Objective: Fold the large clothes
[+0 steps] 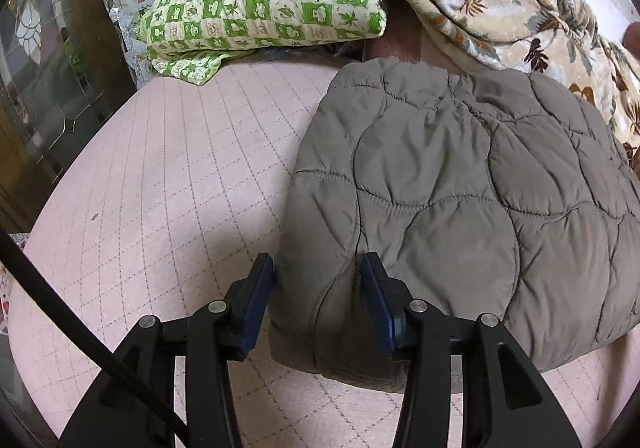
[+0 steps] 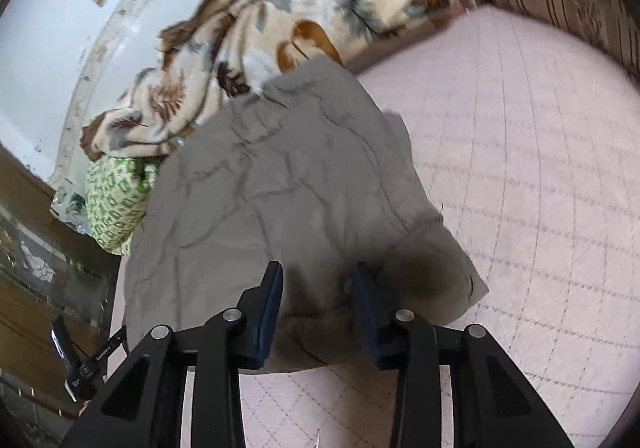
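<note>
Both grippers at the near edge of a folded quilted jacket on the pink mattress.

Through the left wrist camera I see my left gripper [image 1: 318,268] with jaws apart, straddling the near left corner of the grey-green quilted jacket [image 1: 460,184]; the padding bulges between the pads, but I cannot tell whether they press it. The jacket runs away from me and to the right, toward the leaf-print blanket [image 1: 500,4]. Through the right wrist camera, blurred, my right gripper [image 2: 316,280] sits at the jacket's [image 2: 280,176] near right edge, jaws apart with fabric between; any contact is unclear. Neither hand looks nearer. The jacket's underside and sleeves are hidden.
</note>
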A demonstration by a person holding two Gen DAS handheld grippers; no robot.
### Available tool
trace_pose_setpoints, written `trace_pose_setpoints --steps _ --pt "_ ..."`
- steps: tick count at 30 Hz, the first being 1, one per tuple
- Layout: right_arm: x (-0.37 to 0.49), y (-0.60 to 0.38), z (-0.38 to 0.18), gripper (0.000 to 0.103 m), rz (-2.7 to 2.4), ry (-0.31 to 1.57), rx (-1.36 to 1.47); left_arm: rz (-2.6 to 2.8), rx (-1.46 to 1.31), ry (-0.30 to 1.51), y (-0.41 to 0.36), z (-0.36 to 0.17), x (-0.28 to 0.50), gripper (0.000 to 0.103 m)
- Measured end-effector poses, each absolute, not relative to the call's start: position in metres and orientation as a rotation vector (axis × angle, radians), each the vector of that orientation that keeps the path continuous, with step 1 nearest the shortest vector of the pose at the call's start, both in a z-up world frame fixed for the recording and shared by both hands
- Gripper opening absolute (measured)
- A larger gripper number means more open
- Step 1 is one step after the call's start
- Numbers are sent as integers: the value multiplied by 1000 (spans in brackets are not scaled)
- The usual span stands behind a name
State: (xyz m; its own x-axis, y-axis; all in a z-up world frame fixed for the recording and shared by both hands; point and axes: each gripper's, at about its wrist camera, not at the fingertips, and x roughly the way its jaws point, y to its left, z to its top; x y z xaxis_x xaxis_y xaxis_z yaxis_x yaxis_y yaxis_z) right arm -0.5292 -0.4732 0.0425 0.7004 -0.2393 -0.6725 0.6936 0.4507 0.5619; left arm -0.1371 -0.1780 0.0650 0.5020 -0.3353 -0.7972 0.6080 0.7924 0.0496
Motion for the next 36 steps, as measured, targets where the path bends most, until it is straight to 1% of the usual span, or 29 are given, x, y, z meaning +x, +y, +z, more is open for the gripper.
trace_pose_setpoints --steps 5,13,16,18,23,25,29,31,32,36 --pt "-527 -479 32 39 -611 568 979 -584 348 881 -180 64 -135 47" --pt "-532 -470 53 39 -621 532 930 -597 256 904 -166 80 -131 47" --pt "-540 -468 60 39 -621 498 950 -585 184 913 -144 93 -129 47" --pt "-547 -464 65 39 -619 476 964 -571 150 909 -129 100 -130 53" --pt "-578 -453 78 39 -621 427 976 -553 67 965 -94 94 -136 53" --pt "-594 -451 79 45 -632 402 989 -566 44 1008 -88 87 -139 53" --pt "-622 -451 68 47 -666 374 1062 -585 3 1047 -83 81 -140 53" --pt "-629 -454 62 47 -669 364 1107 -583 -24 1055 -81 79 -138 59" --pt "-632 -456 57 47 -670 362 1134 -586 -49 1069 -81 77 -136 64" --pt "-633 -462 47 48 -675 376 1174 -623 -124 1137 -87 66 -133 64"
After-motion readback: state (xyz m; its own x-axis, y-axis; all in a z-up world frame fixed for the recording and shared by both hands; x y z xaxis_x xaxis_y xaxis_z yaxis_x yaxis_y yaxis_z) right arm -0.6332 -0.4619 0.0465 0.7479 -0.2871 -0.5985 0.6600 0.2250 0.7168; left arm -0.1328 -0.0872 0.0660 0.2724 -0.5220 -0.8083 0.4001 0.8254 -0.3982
